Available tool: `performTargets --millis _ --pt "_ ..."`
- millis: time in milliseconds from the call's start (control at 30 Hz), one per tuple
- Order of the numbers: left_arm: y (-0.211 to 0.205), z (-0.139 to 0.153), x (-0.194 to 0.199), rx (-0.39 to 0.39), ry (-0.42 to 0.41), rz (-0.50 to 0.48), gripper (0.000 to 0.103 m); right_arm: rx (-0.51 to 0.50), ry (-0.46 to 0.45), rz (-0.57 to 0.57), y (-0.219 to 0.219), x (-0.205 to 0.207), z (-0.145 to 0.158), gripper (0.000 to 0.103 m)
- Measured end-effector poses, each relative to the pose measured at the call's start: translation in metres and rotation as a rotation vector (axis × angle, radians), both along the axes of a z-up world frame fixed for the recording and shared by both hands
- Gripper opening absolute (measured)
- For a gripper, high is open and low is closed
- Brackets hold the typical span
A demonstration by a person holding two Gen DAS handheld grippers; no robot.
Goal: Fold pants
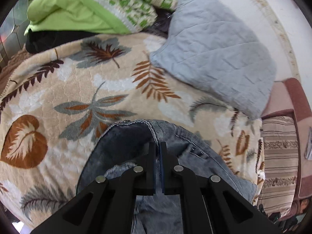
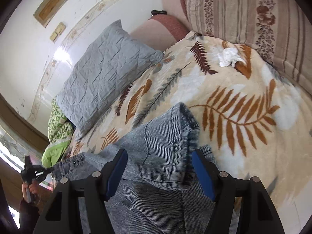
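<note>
Grey-blue denim pants [image 2: 156,140] lie on a cream leaf-print blanket [image 2: 243,89]. In the left wrist view my left gripper [image 1: 158,146] is shut on the pants' waistband edge [image 1: 154,130], which folds over the fingers. It also shows small at the left edge of the right wrist view [image 2: 46,169], holding the waistband. My right gripper [image 2: 159,156] is open, its blue-padded fingers [image 2: 202,173] on either side of the pants' leg cuffs [image 2: 185,120], just above the cloth.
A grey quilted pillow [image 2: 105,72] and a green-patterned bundle [image 1: 117,5] lie at the blanket's far side by the wall. A striped cushion [image 2: 253,17] borders the blanket. A crumpled white tissue [image 2: 228,56] lies on the blanket.
</note>
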State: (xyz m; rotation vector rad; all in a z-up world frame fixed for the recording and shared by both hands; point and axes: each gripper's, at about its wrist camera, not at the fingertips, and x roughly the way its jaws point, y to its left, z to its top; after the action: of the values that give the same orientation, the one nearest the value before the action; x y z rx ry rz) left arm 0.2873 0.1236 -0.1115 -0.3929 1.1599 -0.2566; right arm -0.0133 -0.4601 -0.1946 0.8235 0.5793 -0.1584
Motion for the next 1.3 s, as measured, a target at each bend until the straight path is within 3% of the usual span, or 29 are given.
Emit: performTargets --millis 267,400,500,533,600,667,800,833,900,967,1100,1300 --pt "-0.01 0.055 -0.054 0.022 -0.151 -0.036 0.001 0.193 -0.1 -0.09 -0.043 -0.051 -0.012 0.072" --pt "-0.004 0.048 -0.052 0.013 -0.1 -0.01 0.001 0.258 -0.14 -0.017 -0.044 -0.054 -0.013 0.072" --pt "0.005 0.034 -0.046 0.037 -0.051 0.032 0.004 0.27 -0.09 0.073 -0.029 -0.034 -0.018 0.072" --pt "0.008 0.028 -0.044 0.038 -0.031 0.033 0.007 0.266 -0.064 0.093 -0.024 -0.026 -0.02 0.072" --pt "0.017 0.014 -0.037 0.055 0.018 0.051 0.025 0.245 0.003 0.112 -0.014 -0.005 -0.025 0.072" --pt "0.029 0.001 -0.027 0.042 0.061 0.06 0.067 0.224 0.047 0.122 -0.007 0.013 -0.029 0.072" --pt "0.051 -0.019 -0.012 0.043 0.089 0.145 0.07 0.138 0.126 0.138 0.009 0.04 -0.035 0.072" --pt "0.053 -0.025 -0.006 0.031 0.102 0.143 0.071 0.105 0.135 0.156 0.015 0.045 -0.035 0.07" --pt "0.051 -0.038 0.007 0.007 0.137 0.129 0.07 0.015 0.151 0.186 0.027 0.054 -0.035 0.057" --pt "0.044 -0.046 0.016 0.001 0.15 0.111 0.07 -0.076 0.165 0.213 0.04 0.063 -0.03 0.024" --pt "0.022 -0.065 0.037 0.002 0.178 0.057 0.071 -0.136 0.162 0.2 0.046 0.067 -0.027 0.019" --pt "0.008 -0.092 0.066 -0.025 0.238 0.057 0.07 -0.11 0.188 0.198 0.044 0.076 -0.034 0.019"
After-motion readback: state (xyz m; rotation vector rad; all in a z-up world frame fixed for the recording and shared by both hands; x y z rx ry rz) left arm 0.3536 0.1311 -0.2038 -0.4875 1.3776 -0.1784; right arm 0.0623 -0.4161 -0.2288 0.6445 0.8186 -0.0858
